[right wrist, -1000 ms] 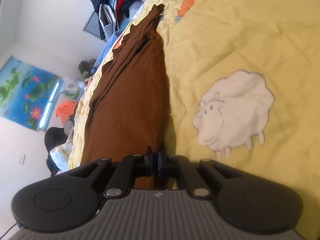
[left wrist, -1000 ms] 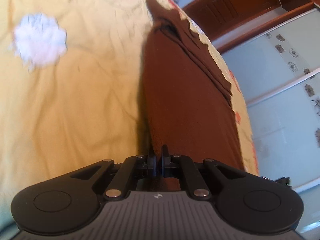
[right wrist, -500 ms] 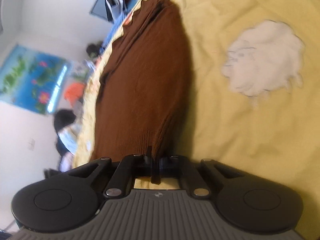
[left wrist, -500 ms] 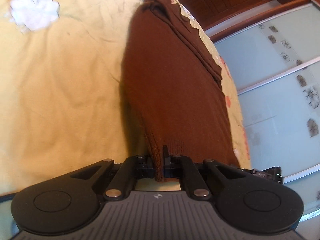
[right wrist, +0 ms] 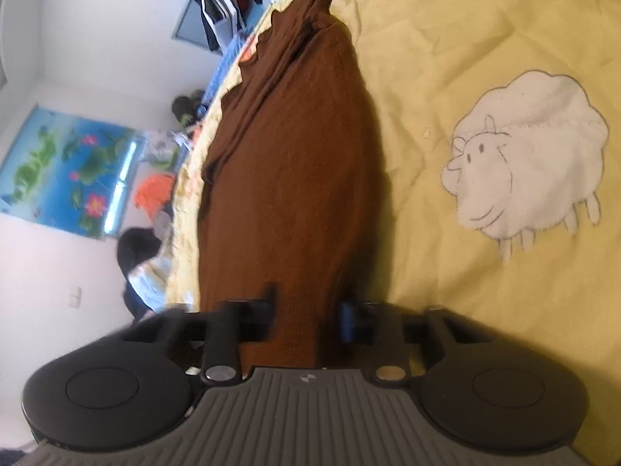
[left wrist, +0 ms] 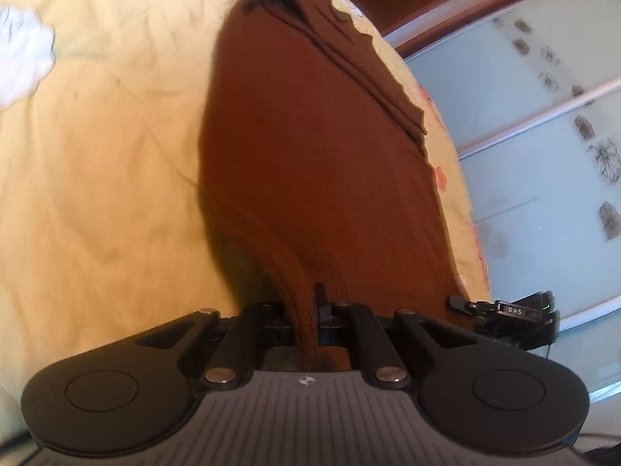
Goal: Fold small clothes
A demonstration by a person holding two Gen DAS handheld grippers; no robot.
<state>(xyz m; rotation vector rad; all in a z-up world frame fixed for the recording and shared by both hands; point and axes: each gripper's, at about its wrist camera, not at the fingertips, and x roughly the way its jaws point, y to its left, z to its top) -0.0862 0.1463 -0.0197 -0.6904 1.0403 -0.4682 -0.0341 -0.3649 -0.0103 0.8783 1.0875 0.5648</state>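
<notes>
Brown knit garment (left wrist: 318, 163), folded lengthwise into a long band, is lying on the yellow bedspread (left wrist: 97, 174) of a bed and stretching away from both cameras toward its bunched far end. Left gripper (left wrist: 306, 310) is pinching the ribbed near hem of the garment, with the jaws pressed together on the cloth and the fabric rising slightly off the bedspread just ahead of them. Right gripper (right wrist: 308, 310) is standing with its jaws spread apart, one on each side of the ribbed hem (right wrist: 295, 334); the cloth is passing between them, and the frame does not show whether either jaw is touching it. In the left wrist view, part of the right gripper is appearing just beside the garment's right edge. A white sheep appliqué (right wrist: 528, 171) is lying on the bedspread, near the garment but apart from it. Glass sliding doors (left wrist: 543, 136) are standing beyond the bed's edge.
</notes>
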